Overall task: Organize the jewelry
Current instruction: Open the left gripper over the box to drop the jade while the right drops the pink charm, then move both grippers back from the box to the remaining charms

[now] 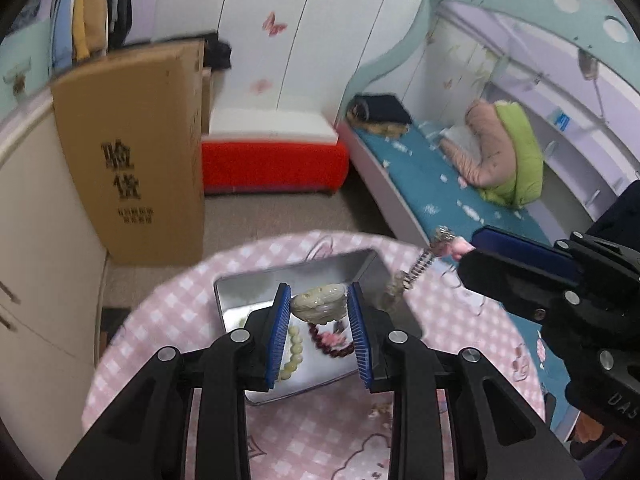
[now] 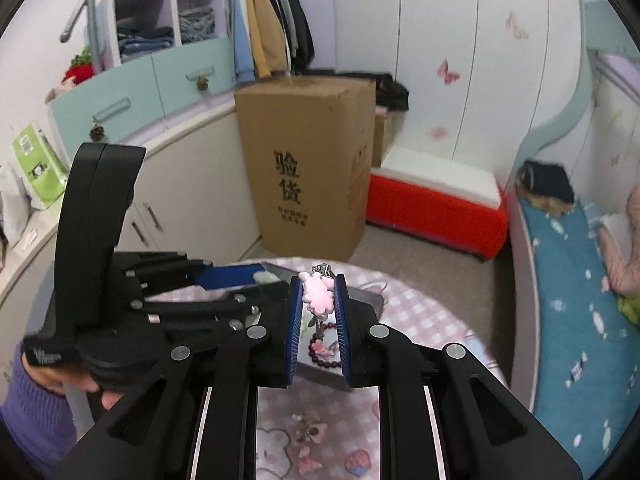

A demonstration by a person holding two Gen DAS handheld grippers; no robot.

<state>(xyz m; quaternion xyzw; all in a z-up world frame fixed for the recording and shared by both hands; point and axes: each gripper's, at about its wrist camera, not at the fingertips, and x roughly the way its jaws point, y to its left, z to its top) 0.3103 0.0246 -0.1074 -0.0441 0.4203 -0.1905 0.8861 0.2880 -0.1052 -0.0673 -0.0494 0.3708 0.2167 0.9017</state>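
My left gripper [image 1: 319,305] is shut on a pale cream carved pendant [image 1: 319,303] and holds it above a shiny metal tray [image 1: 236,286] on the round pink checked table [image 1: 160,320]. In the tray lie a pale green bead bracelet [image 1: 294,350] and a dark red bead bracelet [image 1: 330,340]. My right gripper [image 2: 318,292] is shut on a pink bear charm [image 2: 316,292] whose silver chain [image 1: 418,266] hangs over the tray's right edge. The red bracelet shows below it in the right wrist view [image 2: 326,350]. The left gripper [image 2: 240,276] appears to its left.
A tall cardboard box [image 1: 136,152] stands on the floor behind the table, beside a red and white box [image 1: 272,156]. A bed with a blue cover [image 1: 452,192] runs along the right. White cabinets [image 2: 180,184] line the left.
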